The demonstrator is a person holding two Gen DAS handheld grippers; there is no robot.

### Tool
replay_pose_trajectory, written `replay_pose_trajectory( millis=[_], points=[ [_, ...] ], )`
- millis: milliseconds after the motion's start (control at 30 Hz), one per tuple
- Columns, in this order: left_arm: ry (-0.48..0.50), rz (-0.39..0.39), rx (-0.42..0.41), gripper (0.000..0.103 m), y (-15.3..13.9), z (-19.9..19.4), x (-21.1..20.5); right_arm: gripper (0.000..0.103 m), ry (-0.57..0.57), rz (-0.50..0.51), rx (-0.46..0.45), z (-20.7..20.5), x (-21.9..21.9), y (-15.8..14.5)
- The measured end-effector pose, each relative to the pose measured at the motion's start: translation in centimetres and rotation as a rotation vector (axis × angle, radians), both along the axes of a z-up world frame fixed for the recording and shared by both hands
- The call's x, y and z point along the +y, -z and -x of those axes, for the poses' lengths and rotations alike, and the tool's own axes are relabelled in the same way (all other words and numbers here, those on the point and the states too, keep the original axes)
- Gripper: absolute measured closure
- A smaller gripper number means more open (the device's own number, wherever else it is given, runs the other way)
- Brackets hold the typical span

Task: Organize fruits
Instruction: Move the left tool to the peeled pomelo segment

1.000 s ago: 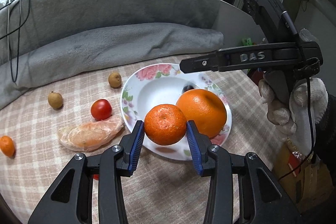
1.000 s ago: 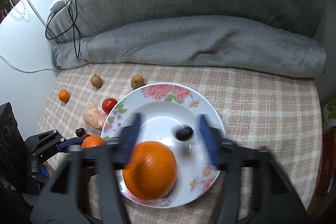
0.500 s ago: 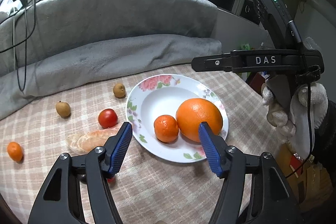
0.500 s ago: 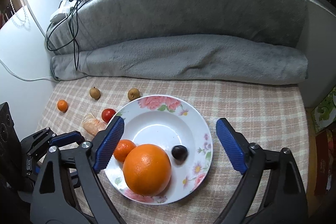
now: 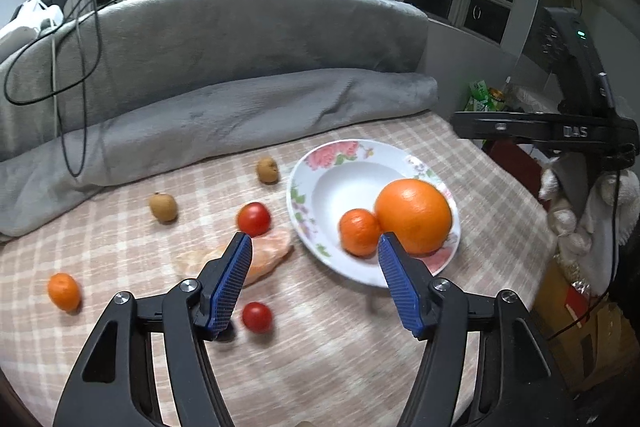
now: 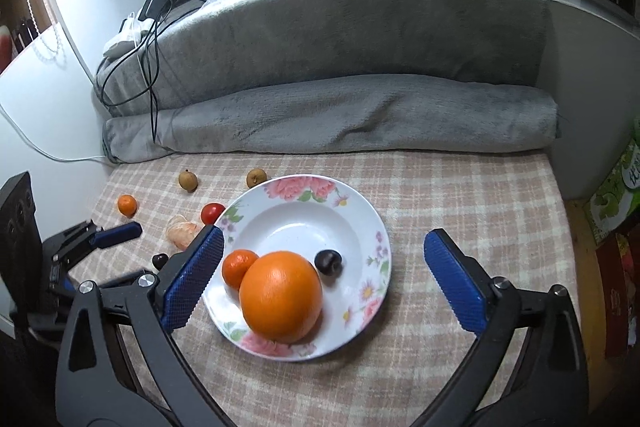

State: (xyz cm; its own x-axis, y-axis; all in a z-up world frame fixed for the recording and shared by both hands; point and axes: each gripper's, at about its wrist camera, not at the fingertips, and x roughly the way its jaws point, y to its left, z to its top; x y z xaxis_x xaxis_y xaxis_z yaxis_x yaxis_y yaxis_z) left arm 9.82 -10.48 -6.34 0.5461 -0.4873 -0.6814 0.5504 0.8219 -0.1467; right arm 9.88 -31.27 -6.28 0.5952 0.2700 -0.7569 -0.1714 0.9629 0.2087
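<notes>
Left wrist view: the left gripper point(image 5: 314, 281) is spread wide and holds nothing, positioned above the checked tablecloth point(image 5: 340, 359) just short of the floral plate point(image 5: 352, 167). The plate contains a large orange point(image 5: 414, 215) and a small mandarin point(image 5: 359, 231), the two touching each other. To the left of the plate, on the cloth, lie a cherry tomato point(image 5: 253, 218), a peeled mandarin half point(image 5: 264, 257) partly behind the left blue pad, a second cherry tomato point(image 5: 257, 316) nearer the camera, two brown longans point(image 5: 267, 169) point(image 5: 163, 207), and a small kumquat point(image 5: 63, 291) near the left edge. Right wrist view: the right gripper point(image 6: 326, 281) is likewise spread wide and empty, its blue pads point(image 6: 454, 285) flanking the plate point(image 6: 360, 215) from above. A dark plum point(image 6: 328, 262) rests in the plate just right of the orange point(image 6: 281, 301). A second dark fruit point(image 6: 159, 260) sits on the cloth beside the left gripper point(image 6: 120, 231). A grey blanket point(image 6: 340, 115) borders the far side of the table.
</notes>
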Motion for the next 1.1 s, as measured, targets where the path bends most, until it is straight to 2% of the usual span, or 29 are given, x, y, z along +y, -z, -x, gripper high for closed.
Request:
replay_pose_trajectory(
  millis=[133,400,700,1100],
  points=[
    [0.020,-0.046,-0.017,0.038,0.0,-0.1,1.1,0.001,0.016,-0.004,-0.024,1.6,-0.7,-0.5],
    [0.127,-0.171,-0.042,0.038,0.0,-0.4,1.5,0.001,0.043,-0.012,-0.037,3.9,-1.7,-0.8],
    [0.260,-0.285,0.021,0.038,2.0,-2.2,-0.1,0.001,0.083,-0.047,-0.018,5.1,-2.9,-0.2],
    [0.389,-0.410,0.101,0.038,4.8,-5.9,-2.0,0.001,0.156,-0.100,0.007,5.2,-4.4,0.7]
  ],
)
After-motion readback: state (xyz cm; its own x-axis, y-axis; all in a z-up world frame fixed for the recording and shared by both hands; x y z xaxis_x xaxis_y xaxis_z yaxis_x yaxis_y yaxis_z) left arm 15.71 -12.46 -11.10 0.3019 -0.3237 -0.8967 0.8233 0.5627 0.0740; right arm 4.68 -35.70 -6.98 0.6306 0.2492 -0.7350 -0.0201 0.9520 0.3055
